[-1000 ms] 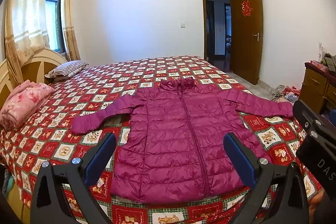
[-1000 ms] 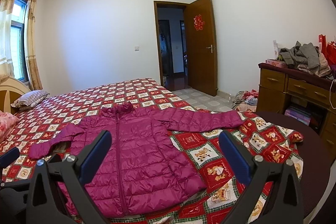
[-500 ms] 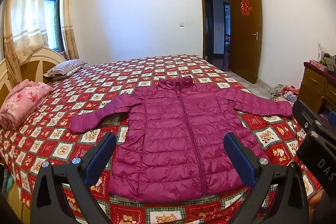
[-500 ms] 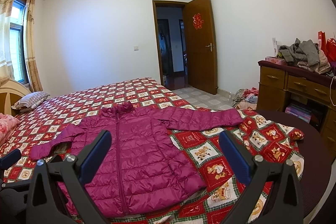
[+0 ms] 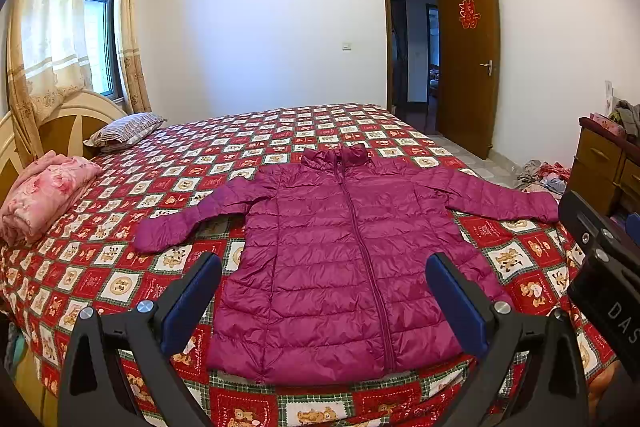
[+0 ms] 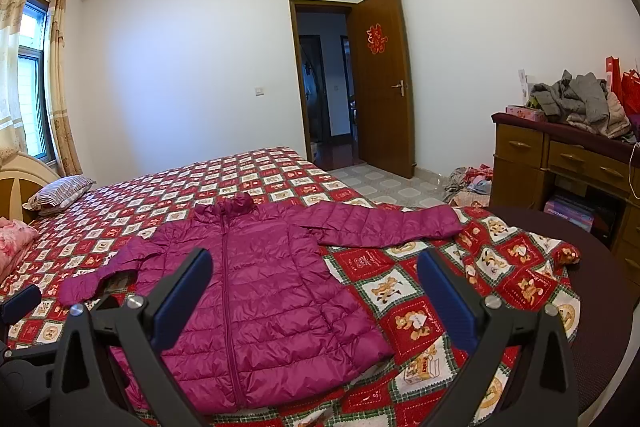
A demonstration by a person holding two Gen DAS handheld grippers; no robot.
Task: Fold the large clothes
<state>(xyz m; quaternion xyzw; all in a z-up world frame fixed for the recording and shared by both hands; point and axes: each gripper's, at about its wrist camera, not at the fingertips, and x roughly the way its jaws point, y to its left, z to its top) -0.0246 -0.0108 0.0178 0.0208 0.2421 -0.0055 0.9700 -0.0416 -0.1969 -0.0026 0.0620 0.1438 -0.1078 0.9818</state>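
A magenta puffer jacket (image 5: 340, 251) lies flat and zipped on the bed, front up, collar away from me, both sleeves spread out to the sides. It also shows in the right wrist view (image 6: 256, 291). My left gripper (image 5: 324, 291) is open and empty, held above the jacket's hem. My right gripper (image 6: 314, 291) is open and empty, held above the jacket's right hem corner. The right gripper's body shows at the right edge of the left wrist view (image 5: 604, 267).
The bed has a red checked bear-print quilt (image 5: 120, 283). A folded pink blanket (image 5: 44, 195) and a striped pillow (image 5: 124, 129) lie by the headboard. A wooden dresser (image 6: 560, 167) with piled clothes stands right. Clothes lie on the floor (image 6: 468, 181) near the open door (image 6: 380, 83).
Both grippers have pulled back slightly and tilted up, so the jacket sits a little lower and farther in view. Both stay open. The jacket has not moved.
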